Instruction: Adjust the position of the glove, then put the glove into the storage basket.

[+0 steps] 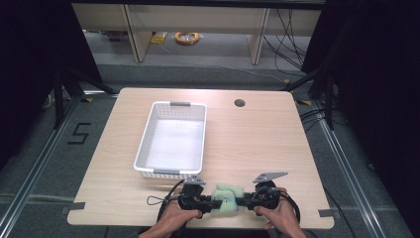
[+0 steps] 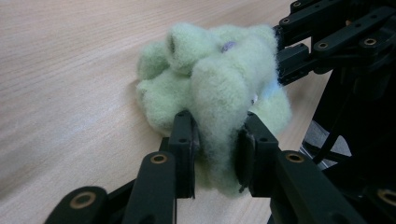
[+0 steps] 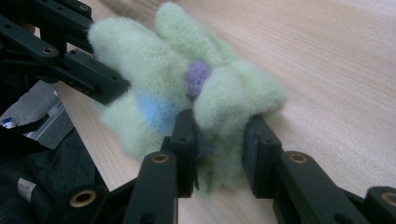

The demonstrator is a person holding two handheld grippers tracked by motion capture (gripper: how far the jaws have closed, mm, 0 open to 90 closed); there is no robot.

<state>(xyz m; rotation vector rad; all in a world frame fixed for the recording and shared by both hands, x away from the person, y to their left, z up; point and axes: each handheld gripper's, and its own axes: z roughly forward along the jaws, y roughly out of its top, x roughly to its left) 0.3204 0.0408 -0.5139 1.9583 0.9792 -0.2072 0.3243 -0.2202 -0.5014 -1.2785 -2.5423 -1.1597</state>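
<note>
At the near edge of the table (image 1: 257, 148), the person's two hands bring the grippers in from opposite sides onto one soft toy (image 1: 225, 197), a pale green, fleecy thing with a small purple dot and a light blue patch. The left gripper (image 2: 218, 151) has its jaws closed most of the way on a fold of the fleece, squeezing it thin between the pads. The right gripper (image 3: 219, 149) does the same from the other side, its jaws pinching another lobe just below the purple dot. Each gripper view also catches the other gripper's black jaws at the toy's far side, so the toy sits between the two, resting on or just above the wood; I cannot tell whether it is lifted clear.

Holding it at both ends likely keeps the floppy shape from sagging or slipping out of one pinch.

Farther back, left of centre, stands a white basket (image 1: 145, 144) with perforated walls, nothing in it, its open top facing up. It looks like the natural place for the toy to go. Beyond it, a round cable hole (image 1: 239, 103) marks the table's far side.
</note>
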